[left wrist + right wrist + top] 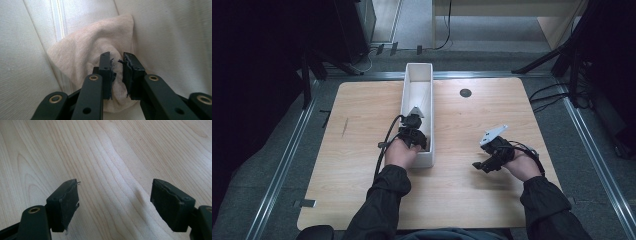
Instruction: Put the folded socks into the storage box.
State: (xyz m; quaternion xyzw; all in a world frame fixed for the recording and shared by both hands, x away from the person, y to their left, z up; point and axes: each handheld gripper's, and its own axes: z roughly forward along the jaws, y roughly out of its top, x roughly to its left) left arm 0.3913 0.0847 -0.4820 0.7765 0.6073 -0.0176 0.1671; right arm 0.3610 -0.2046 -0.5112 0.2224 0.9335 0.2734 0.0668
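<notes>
Left gripper (117, 62) pinches a beige cloth (82, 55) inside the white bin (428, 75); right gripper (115, 195) gapes empty.
Bin runs from table (362, 150) centre toward 12 o'clock; right gripper hovers at 4 o'clock.

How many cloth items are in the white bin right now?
1 visible: a beige cloth bunched in the near end of the white bin, pinched by the left gripper. From the high view, the hand covers that end, so more could be hidden beneath.
</notes>
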